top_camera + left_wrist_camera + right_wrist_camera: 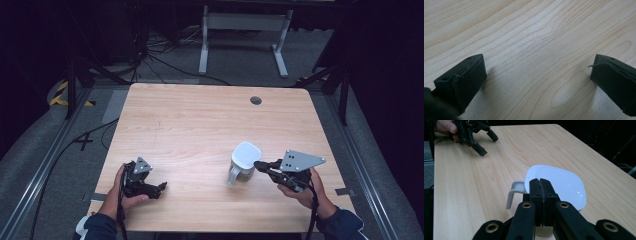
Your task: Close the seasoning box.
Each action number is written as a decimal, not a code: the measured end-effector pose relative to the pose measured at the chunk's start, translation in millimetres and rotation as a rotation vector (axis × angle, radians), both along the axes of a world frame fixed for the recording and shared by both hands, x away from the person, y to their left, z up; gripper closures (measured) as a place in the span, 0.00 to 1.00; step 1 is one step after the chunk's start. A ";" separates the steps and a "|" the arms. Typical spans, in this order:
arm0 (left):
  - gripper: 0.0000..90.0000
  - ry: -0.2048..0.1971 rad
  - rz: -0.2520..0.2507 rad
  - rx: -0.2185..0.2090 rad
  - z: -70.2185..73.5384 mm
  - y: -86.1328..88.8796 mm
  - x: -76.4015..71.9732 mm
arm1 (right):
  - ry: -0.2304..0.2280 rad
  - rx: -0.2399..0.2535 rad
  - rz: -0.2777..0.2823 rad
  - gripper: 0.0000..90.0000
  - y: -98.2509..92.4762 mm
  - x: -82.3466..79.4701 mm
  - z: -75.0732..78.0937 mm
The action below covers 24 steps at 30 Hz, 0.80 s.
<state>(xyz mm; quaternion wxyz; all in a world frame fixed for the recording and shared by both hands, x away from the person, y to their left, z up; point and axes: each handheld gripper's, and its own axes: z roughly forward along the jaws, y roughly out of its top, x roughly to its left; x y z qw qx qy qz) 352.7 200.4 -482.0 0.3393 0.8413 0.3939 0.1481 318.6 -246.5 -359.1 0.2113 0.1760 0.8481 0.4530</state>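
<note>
Pinching the white pitcher rim with our right tool, left tool spread on the desk, we judge lifting comes next.

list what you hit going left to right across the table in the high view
left gripper → white lidded jug → right gripper, its closed jaws against the jug's right side

Wooden table; grommet hole far edge; white frame, cables on floor.

White-lidded jug, upright, near-right tabletop
</note>
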 end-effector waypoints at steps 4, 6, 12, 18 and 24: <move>0.01 0.000 -0.002 0.000 0.0 0.1 0.2 | 0.002 -0.013 -0.004 0.99 -5.0 -1.0 -0.4; 0.01 0.000 -0.001 0.000 0.0 0.0 0.1 | 0.001 -0.028 -0.011 0.99 -10.1 -2.3 -0.5; 0.01 0.000 -0.001 -0.003 -0.1 -0.2 0.3 | 0.004 -0.062 -0.045 0.99 -26.8 -5.4 -3.4; 0.01 0.010 -0.005 -0.001 0.6 -0.2 0.6 | 0.011 -0.072 -0.081 0.94 -42.1 -7.6 -7.3; 0.01 0.001 -0.010 0.000 0.1 -0.4 1.5 | 0.020 -0.078 -0.103 0.87 -58.4 -8.4 -16.0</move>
